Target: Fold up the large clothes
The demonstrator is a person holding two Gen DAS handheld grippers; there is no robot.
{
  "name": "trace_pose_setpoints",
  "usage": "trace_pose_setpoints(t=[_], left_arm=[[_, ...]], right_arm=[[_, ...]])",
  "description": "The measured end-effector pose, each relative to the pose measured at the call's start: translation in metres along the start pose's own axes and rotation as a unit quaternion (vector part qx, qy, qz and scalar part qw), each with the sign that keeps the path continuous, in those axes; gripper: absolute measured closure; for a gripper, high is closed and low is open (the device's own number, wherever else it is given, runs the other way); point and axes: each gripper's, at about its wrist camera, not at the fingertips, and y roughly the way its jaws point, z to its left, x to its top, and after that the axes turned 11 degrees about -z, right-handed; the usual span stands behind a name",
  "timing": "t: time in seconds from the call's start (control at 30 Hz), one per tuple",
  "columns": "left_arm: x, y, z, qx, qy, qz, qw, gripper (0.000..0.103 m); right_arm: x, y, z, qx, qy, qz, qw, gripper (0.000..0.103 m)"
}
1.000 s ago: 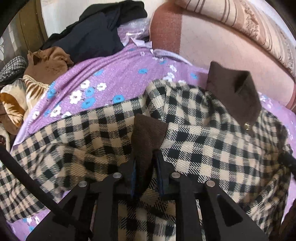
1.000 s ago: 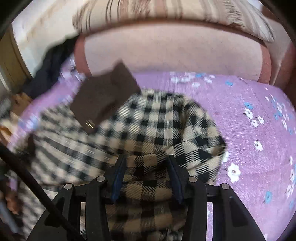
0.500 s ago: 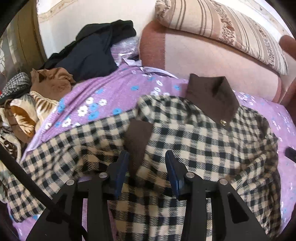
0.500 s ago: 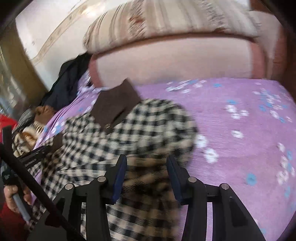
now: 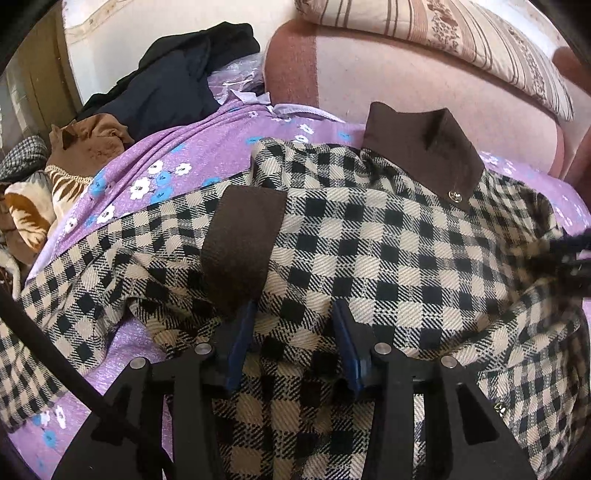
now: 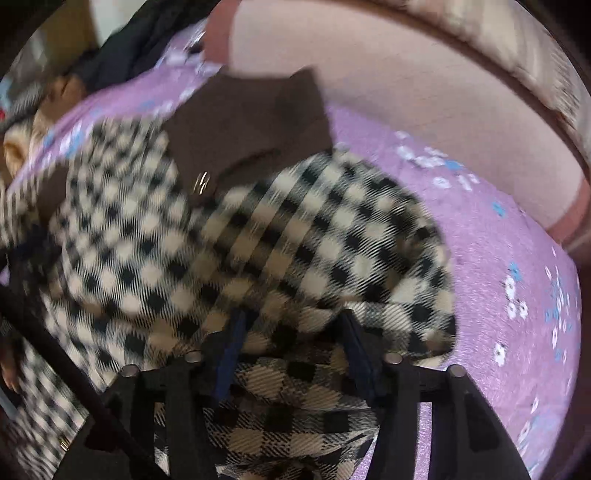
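Observation:
A black-and-cream checked shirt (image 5: 369,251) with a brown collar (image 5: 424,147) and a brown cuff (image 5: 243,240) lies on the purple flowered sheet (image 5: 166,162). One sleeve is folded across the body. My left gripper (image 5: 293,325) is open just above the shirt's lower body, the cuff right ahead of its left finger. The shirt also shows, blurred, in the right wrist view (image 6: 258,240). My right gripper (image 6: 291,332) is open over the shirt's right side, cloth lying between and under the fingers.
A pink sofa back (image 5: 406,85) with a striped cushion (image 5: 461,33) rises behind the shirt. A pile of dark clothes (image 5: 177,81) and brown and patterned garments (image 5: 74,155) lie at the left. Bare sheet (image 6: 517,295) lies to the right of the shirt.
My left gripper let go of the brown cuff and opened; the sleeve now lies across the shirt. My right gripper stayed open and swung back over the shirt's right side.

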Motion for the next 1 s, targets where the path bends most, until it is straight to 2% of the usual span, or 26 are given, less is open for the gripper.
trace_pose_setpoints(t=[0.03, 0.1, 0.23, 0.27, 0.3, 0.43, 0.53, 0.57, 0.63, 0.67, 0.73, 0.83, 0.93, 1.0], left_arm=[[-0.002, 0.000, 0.000, 0.002, 0.000, -0.005, 1.0000, 0.058], [-0.002, 0.000, -0.001, 0.006, 0.001, -0.008, 1.0000, 0.058], [-0.002, 0.001, -0.003, 0.011, 0.003, -0.009, 0.9999, 0.057], [-0.002, 0.001, -0.003, 0.011, 0.003, -0.008, 0.9999, 0.056], [-0.002, 0.002, -0.002, 0.011, 0.002, -0.008, 0.9999, 0.055], [-0.002, 0.002, 0.002, 0.010, -0.009, -0.005, 0.9999, 0.051], [0.003, -0.008, 0.014, 0.005, -0.025, 0.010, 0.9996, 0.051], [0.005, -0.016, 0.021, 0.004, -0.037, 0.009, 0.9993, 0.051], [0.008, -0.034, 0.035, 0.007, -0.060, 0.005, 0.9981, 0.051], [0.007, -0.044, 0.044, 0.013, -0.074, 0.005, 0.9971, 0.051], [0.003, -0.067, 0.066, 0.023, -0.104, 0.010, 0.9943, 0.051], [-0.008, -0.092, 0.096, 0.046, -0.117, 0.008, 0.9920, 0.047], [-0.020, -0.108, 0.145, 0.120, -0.125, -0.013, 0.9848, 0.043], [-0.029, -0.113, 0.184, 0.151, -0.155, -0.017, 0.9762, 0.043]], right_arm=[[-0.001, 0.002, 0.003, 0.002, -0.007, 0.002, 1.000, 0.097], [0.000, 0.000, 0.003, -0.003, -0.006, -0.010, 1.000, 0.100], [0.020, 0.007, -0.009, -0.026, 0.028, -0.033, 0.999, 0.102], [0.026, 0.011, -0.012, -0.043, 0.035, -0.039, 0.998, 0.103], [0.032, 0.017, -0.015, -0.066, 0.037, -0.040, 0.996, 0.103], [0.039, 0.027, -0.017, -0.101, 0.055, -0.034, 0.993, 0.103], [0.040, 0.000, -0.015, -0.068, 0.087, -0.063, 0.992, 0.102], [0.040, -0.009, -0.009, -0.053, 0.087, -0.071, 0.992, 0.097], [0.047, -0.027, 0.009, 0.001, 0.086, -0.086, 0.993, 0.068], [0.048, -0.030, 0.023, 0.026, 0.086, -0.091, 0.992, 0.045], [0.057, -0.035, 0.048, 0.069, 0.081, -0.094, 0.990, 0.042], [0.067, -0.028, 0.101, 0.120, 0.062, -0.084, 0.987, 0.042], [0.068, -0.022, 0.149, 0.134, 0.028, -0.082, 0.987, 0.042], [0.070, -0.018, 0.188, 0.146, 0.012, -0.085, 0.986, 0.042]])
